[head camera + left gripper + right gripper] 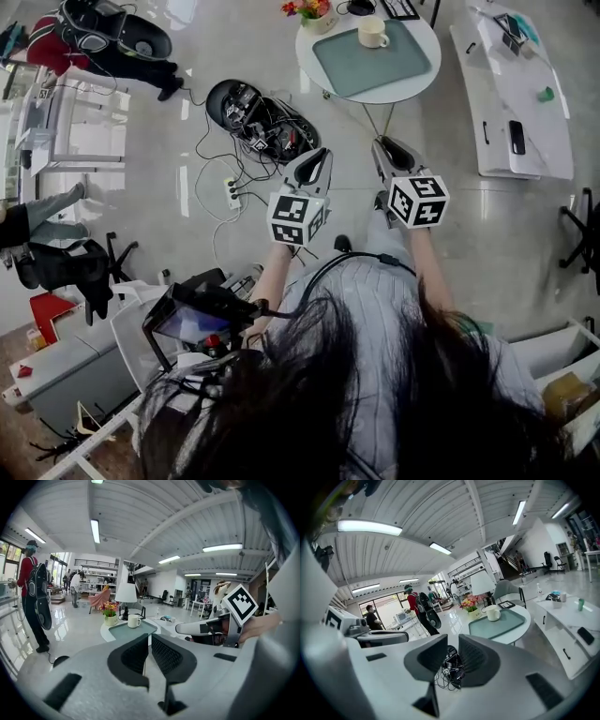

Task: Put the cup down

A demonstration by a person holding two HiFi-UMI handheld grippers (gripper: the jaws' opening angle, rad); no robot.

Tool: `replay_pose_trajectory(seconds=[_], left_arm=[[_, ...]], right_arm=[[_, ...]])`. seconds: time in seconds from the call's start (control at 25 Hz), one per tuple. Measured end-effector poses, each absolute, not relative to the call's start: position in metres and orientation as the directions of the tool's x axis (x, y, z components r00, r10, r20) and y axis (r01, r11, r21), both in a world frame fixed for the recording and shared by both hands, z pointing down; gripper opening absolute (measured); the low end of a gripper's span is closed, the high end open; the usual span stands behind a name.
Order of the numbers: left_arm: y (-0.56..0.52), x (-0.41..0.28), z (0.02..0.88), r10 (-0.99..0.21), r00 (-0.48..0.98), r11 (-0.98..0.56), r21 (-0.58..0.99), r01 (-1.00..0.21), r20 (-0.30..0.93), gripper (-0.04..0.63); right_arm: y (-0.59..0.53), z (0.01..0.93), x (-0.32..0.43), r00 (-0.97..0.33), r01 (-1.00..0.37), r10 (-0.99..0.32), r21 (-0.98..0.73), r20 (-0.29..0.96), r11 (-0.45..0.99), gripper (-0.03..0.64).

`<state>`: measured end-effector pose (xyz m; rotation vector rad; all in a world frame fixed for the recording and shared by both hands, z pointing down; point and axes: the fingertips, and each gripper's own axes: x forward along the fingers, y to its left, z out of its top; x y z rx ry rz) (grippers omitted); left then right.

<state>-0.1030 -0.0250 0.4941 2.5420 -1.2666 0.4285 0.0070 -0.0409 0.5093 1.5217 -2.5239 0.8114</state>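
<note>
Pale glossy floor (169, 187) under everything. At the right edge of the head view we see a long white cabinet (516, 103). Ahead of us is a round white tabletop (375, 96) with a grey-green mat (370, 61) covering much of it. On the floor short of the tabletop lies a black tangle of cables (262, 117).

We hold both tongs out in front, side by side, well apart from the tabletop.
- Left tongs (314, 169): jaws drawn almost together, leaving only a thin slit with nothing in it.
- Right tongs (394, 155): jaws narrow too and empty, with the cables showing through the slit.

The white cup (372, 33) stands upright on the mat toward its far edge, clear of both tongs. A small flower pot (314, 14) sits just beside the mat, left of the cup.
</note>
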Motion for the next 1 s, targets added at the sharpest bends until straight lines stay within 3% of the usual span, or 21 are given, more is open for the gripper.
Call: replay_pose_trajectory(seconds=[1.0], left_arm=[[0.096, -0.161, 0.490, -0.704, 0.641, -0.637, 0.129, -0.760, 0.305, 0.018]], right_arm=[[0.100, 0.488, -0.066, -0.469, -0.870, -0.832, -0.316, 0.297, 0.377, 0.074]])
